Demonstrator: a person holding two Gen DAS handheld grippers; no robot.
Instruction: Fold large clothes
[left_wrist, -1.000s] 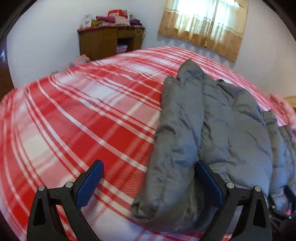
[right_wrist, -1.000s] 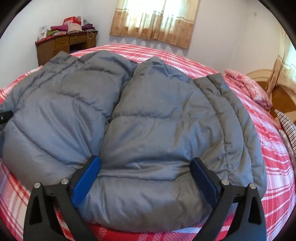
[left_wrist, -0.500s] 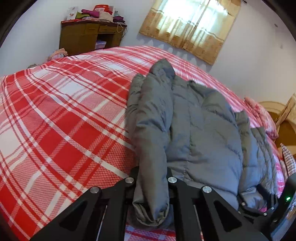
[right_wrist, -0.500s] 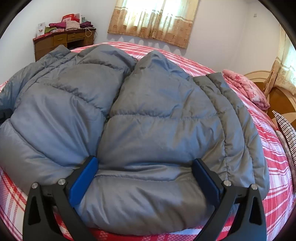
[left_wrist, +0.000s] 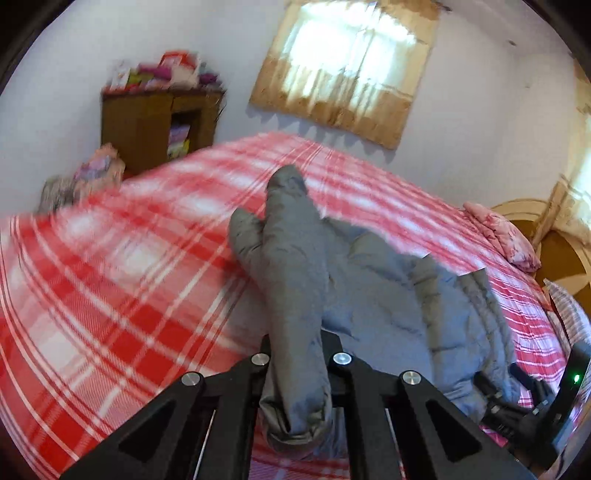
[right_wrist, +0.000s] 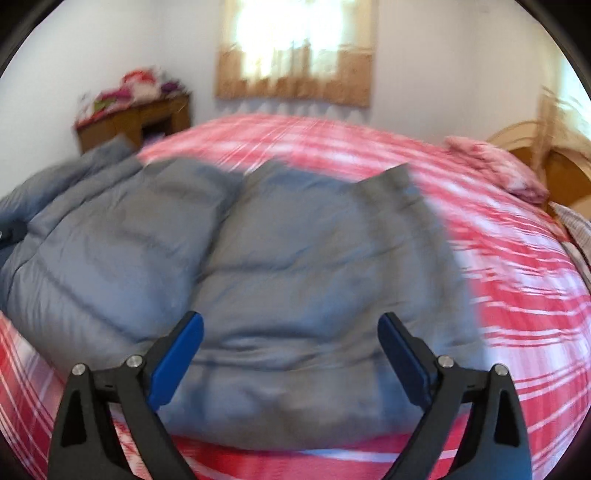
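Observation:
A grey puffer jacket (right_wrist: 295, 258) lies spread on a red and white plaid bedspread (left_wrist: 110, 295). In the left wrist view my left gripper (left_wrist: 299, 354) is shut on the jacket's left sleeve (left_wrist: 295, 277), near its cuff, and holds it lifted off the bed. The jacket's body (left_wrist: 406, 314) lies to the right of the sleeve. In the right wrist view my right gripper (right_wrist: 291, 347) is open, its blue pads (right_wrist: 177, 362) spread over the jacket's near hem. It holds nothing. The right gripper also shows at the lower right of the left wrist view (left_wrist: 535, 406).
A wooden desk (left_wrist: 155, 125) piled with clothes stands by the far wall, next to a curtained window (left_wrist: 351, 62). A pink folded cloth (left_wrist: 502, 236) lies at the bed's far right, by a wooden headboard (left_wrist: 561, 251).
My left gripper closed on the sleeve and has lifted it up and toward the jacket's body. My right gripper has stayed open and has pulled back and up a little from the hem.

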